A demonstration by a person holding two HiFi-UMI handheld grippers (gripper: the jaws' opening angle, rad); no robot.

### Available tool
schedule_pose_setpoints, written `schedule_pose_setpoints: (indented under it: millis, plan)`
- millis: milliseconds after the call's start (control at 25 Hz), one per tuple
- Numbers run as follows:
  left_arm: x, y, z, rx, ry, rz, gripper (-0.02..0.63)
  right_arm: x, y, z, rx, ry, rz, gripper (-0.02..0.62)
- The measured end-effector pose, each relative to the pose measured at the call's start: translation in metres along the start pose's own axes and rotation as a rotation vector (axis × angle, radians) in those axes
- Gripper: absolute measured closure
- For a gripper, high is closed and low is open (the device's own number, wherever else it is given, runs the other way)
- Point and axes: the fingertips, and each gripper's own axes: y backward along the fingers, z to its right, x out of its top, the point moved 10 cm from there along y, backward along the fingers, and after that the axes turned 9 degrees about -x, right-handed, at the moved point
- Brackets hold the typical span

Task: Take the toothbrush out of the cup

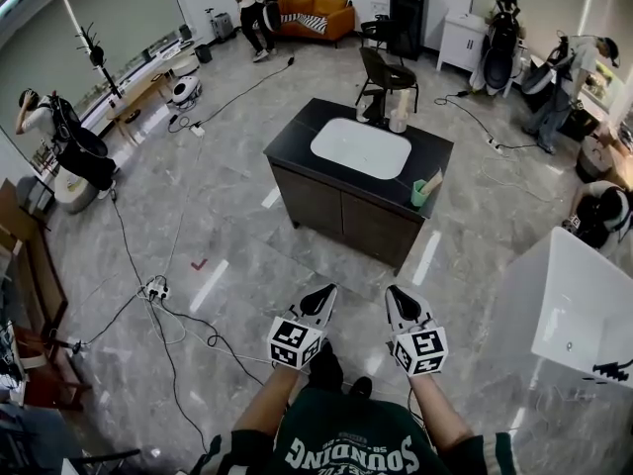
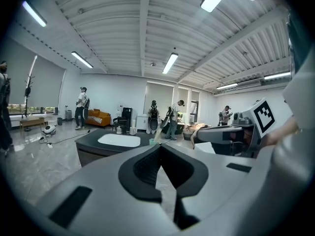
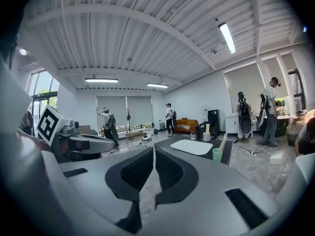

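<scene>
A green cup (image 1: 419,195) stands at the right front corner of a dark vanity cabinet (image 1: 326,201) with a white basin (image 1: 361,147). A pale toothbrush (image 1: 433,181) leans out of the cup. Both grippers are held out over the floor, well short of the cabinet. The left gripper (image 1: 324,292) is shut with nothing in it, and so is the right gripper (image 1: 394,293). In the left gripper view the shut left gripper (image 2: 160,146) points at the cabinet, with the cup (image 2: 152,141) just left of its tips. In the right gripper view the cup (image 3: 217,154) and toothbrush (image 3: 223,142) lie right of the shut right gripper (image 3: 154,148).
Cables and a power strip (image 1: 155,289) trail across the marble floor at the left. A white tub-like unit (image 1: 584,305) stands at the right. Behind the cabinet is a dark chair (image 1: 386,75), and pale bottles (image 1: 400,110) stand on the counter's far edge. Several people stand around the room's edges.
</scene>
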Motion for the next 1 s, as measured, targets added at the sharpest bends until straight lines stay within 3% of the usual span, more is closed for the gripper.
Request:
schedule_pose_setpoints:
  millis: [400,1000]
  plan:
    - [0.014,-0.022,-0.057,-0.027,-0.013,-0.004,0.595,0.01,-0.057,-0.004,-0.006,0.002,-0.022,0.552]
    - [0.033,-0.043,-0.177,-0.061,-0.022,0.014,0.595,0.036,-0.178,-0.031,-0.025,0.014,-0.018,0.552]
